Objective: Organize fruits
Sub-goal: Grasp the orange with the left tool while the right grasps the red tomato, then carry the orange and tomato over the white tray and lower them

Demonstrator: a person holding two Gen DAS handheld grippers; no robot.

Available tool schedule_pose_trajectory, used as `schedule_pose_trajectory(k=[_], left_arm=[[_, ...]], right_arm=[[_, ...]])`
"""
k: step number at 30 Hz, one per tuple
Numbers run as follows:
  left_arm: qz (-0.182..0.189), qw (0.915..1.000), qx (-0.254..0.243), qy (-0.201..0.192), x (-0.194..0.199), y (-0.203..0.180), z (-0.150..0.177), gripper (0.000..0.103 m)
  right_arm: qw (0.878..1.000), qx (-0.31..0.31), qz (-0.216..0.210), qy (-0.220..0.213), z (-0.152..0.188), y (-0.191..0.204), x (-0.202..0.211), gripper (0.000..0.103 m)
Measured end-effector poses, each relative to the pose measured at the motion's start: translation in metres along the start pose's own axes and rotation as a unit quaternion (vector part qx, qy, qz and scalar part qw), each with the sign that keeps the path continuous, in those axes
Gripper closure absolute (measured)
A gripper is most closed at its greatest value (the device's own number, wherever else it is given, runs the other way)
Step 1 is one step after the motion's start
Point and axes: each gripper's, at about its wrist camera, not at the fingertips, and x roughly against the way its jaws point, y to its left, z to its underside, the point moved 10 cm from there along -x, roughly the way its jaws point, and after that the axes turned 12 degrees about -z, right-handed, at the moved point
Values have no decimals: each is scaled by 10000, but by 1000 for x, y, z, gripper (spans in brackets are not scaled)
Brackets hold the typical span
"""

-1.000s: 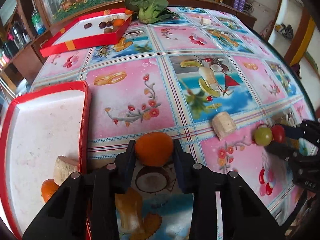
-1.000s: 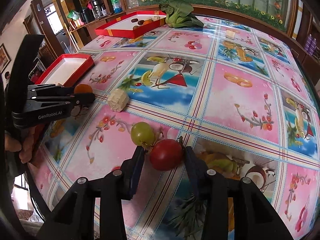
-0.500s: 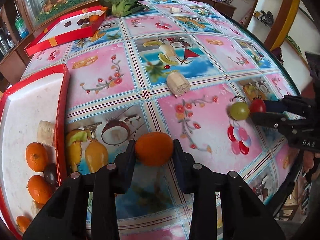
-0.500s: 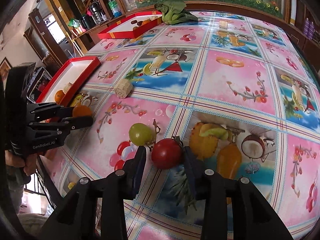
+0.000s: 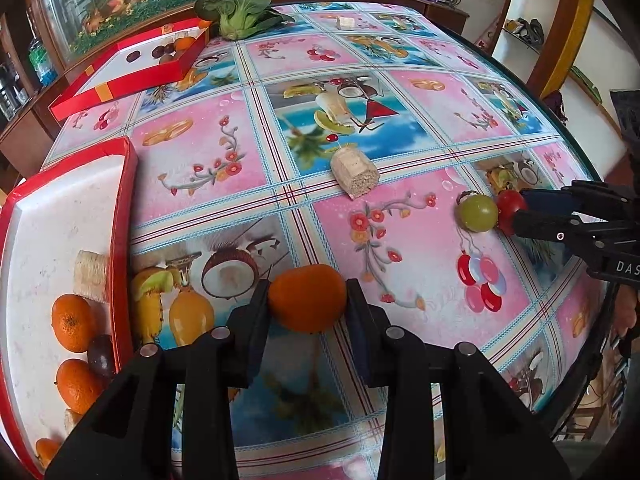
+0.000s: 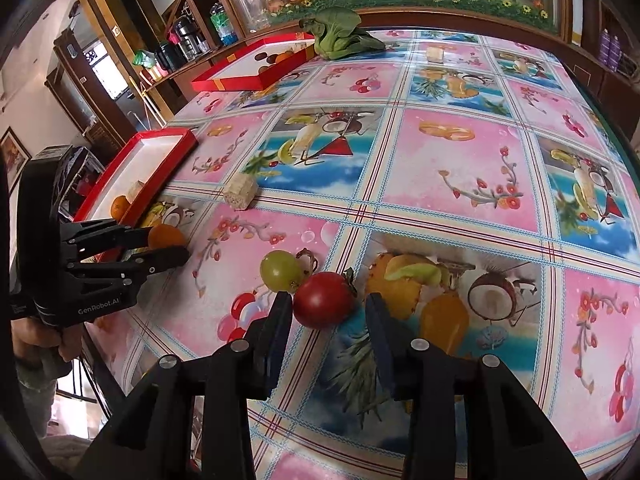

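Observation:
My left gripper [image 5: 306, 298] is shut on an orange tangerine [image 5: 307, 298], held just above the tablecloth beside the near red tray [image 5: 127, 200]. That tray holds several tangerines, a dark plum and a cane piece. In the right wrist view, the left gripper [image 6: 168, 246] with its tangerine [image 6: 165, 236] shows at the left edge. My right gripper [image 6: 326, 306] is shut on a red tomato [image 6: 325, 305]. A green round fruit [image 6: 281, 270] touches the tomato's left side. From the left wrist view, the right gripper [image 5: 520, 216], tomato [image 5: 510, 206] and green fruit [image 5: 478, 213] sit at the right.
A cut cane piece [image 5: 356, 170] lies mid-table. A second red tray [image 5: 132, 76] with dark fruits stands at the far left, and a green leafy vegetable [image 5: 240, 8] lies beside it. A pale block [image 5: 346, 22] lies far back. The table's rounded edge [image 5: 576, 148] curves along the right.
Both grippers drew back toward the near edge of the table, each keeping its fruit. The green fruit came along with the tomato. More of the near tray's contents now show.

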Motion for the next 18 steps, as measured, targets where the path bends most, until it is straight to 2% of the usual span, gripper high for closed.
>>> schedule_pose_trajectory(k=[3,5,8,15,18], left_arm=[[-1,10000,5,-3,0,0,0,70],[1,10000,3,-3,0,-1,0,70],[-1,10000,41,-22,0,0,-1,70],[198,9993,305,-42,2,5,-1,70],[128,9990,392,-168,11,12,-3,71]], right_arm=[[9997,-141,-193,28,1,-2,-7,65],[9996,-176,-204,-27,0,-3,-8,71],[9994,-227,-247,-101,0,-1,-4,71],[9996,-231,-50,-182,3,-6,10,71],[9994,-251,-22,-226,1,-5,13,71]])
